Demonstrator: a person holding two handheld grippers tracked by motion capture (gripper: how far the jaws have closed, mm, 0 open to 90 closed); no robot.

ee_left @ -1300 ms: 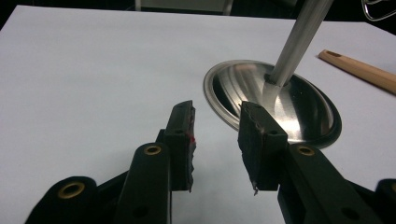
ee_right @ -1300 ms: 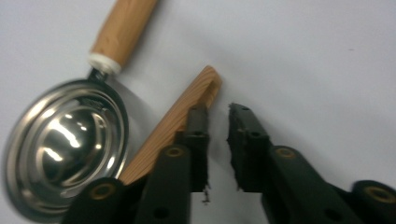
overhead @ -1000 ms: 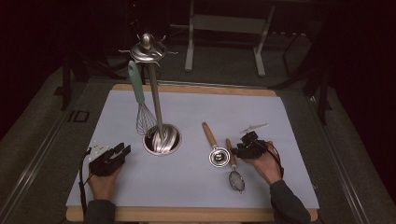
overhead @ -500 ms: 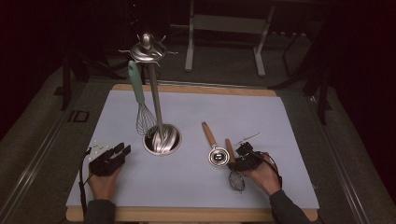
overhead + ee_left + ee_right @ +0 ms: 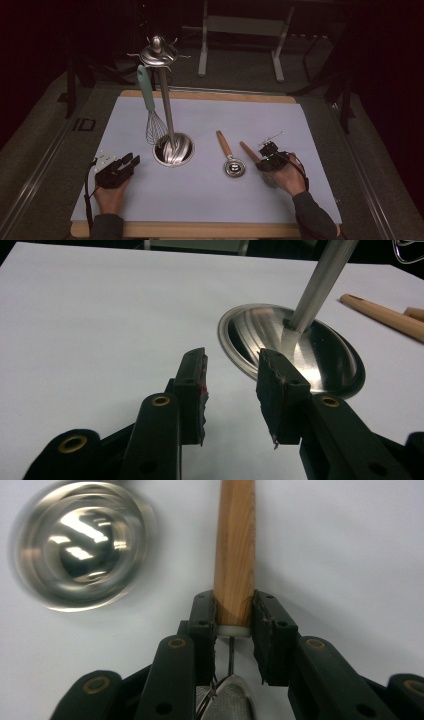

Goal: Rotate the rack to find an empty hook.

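right tool [image 5: 234,622]: clamped on the wooden handle of a small mesh strainer [image 5: 235,545]; its jaws have just been closing, with the handle between them and the pads pressed on both sides of it, at the end where wood meets wire.
strainer position: flat on the white sheet covering the table [image 5: 310,200], near the person's right side; in the high view its handle [image 5: 248,152] runs up and to the left from the right tool [image 5: 268,159], while the mesh head lies under the hand.
long axis: in the right gripper view the handle points straight ahead, in line with the tool, the jaws lying across it; any lift is judged to swing the free wooden end.
nearer hand: the right; the left is well apart, across the sheet.
neighbour: a steel measuring scoop with a wooden handle [image 5: 231,159] lies just beside the strainer, apart from it.
left tool [image 5: 120,167]: jaws apart, nothing between them, resting near the round polished steel base of an upright utensil stand [image 5: 173,150].
stand: a wire whisk with a pale green handle [image 5: 150,107] hangs from its top.
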